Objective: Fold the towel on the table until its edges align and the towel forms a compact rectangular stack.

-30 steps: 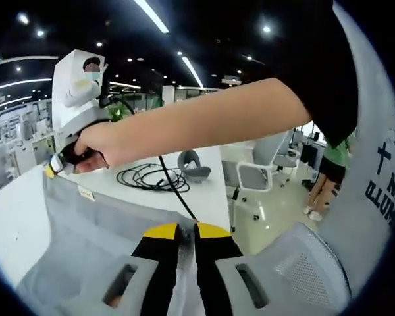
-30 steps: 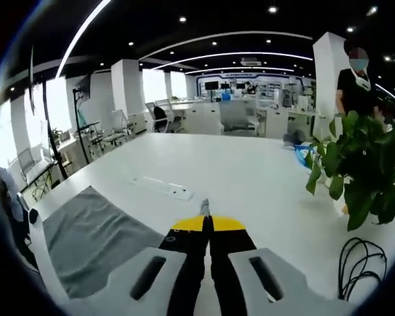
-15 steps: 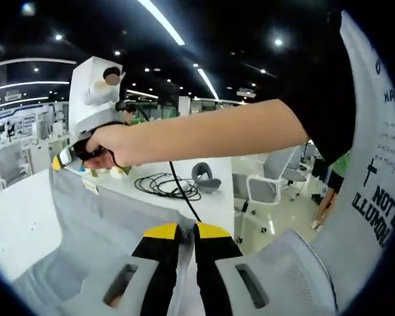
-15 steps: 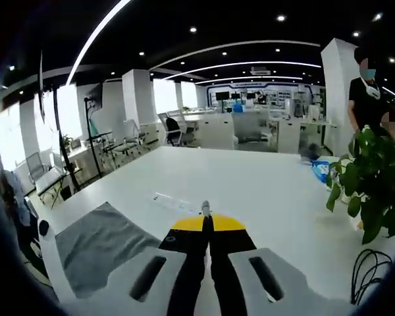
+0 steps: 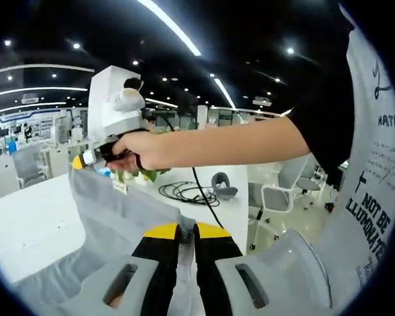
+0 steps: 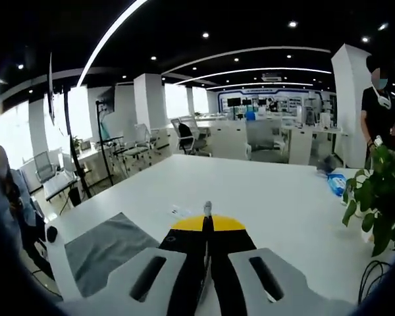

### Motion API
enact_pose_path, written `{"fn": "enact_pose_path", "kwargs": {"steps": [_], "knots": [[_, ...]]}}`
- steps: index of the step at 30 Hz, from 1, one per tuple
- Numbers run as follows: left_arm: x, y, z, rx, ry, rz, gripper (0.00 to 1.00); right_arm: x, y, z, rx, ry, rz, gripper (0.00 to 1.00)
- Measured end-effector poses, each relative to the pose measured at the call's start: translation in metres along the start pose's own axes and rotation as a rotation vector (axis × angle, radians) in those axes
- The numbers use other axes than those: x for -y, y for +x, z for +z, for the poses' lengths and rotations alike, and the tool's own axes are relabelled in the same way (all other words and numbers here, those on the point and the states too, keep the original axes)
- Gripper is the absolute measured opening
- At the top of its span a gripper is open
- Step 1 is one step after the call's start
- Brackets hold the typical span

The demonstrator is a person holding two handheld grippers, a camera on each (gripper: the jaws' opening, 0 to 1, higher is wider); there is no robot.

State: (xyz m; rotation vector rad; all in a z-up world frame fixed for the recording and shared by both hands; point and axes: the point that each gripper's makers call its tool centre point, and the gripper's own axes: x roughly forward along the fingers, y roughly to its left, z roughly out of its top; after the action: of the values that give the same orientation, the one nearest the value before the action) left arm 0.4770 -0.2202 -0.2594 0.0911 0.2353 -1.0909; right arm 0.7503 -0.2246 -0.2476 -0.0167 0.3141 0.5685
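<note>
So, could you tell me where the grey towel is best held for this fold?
By its two corners along one edge. The left gripper and right gripper each pinch a corner of the grey towel, so it hangs flat between them.

Printed in black on the pale shirt (image 5: pixel 372 197), at its lower part: "NOT BE ILLUMINATE", partly cut off. Higher up the same shirt, "HATE". Too blurred to read elsewhere.

Both views look close along their jaws (sharing the table (image 6: pixel 263 191)).
</note>
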Motion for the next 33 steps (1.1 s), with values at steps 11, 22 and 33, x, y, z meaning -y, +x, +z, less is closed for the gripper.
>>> {"fn": "enact_pose_path", "kwargs": {"steps": [11,22,33], "knots": [[-0.027,-0.054,0.016,0.068,-0.042,0.147,0.09,-0.044,0.015,0.018,0.021,-0.02,0.042,0.0],[-0.059,-0.106,0.019,0.126,-0.076,0.27,0.09,-0.082,0.032,0.032,0.033,-0.045,0.082,0.0],[-0.072,-0.138,0.017,0.167,-0.093,0.336,0.09,-0.114,0.061,0.044,0.036,-0.061,0.122,0.0]]}}
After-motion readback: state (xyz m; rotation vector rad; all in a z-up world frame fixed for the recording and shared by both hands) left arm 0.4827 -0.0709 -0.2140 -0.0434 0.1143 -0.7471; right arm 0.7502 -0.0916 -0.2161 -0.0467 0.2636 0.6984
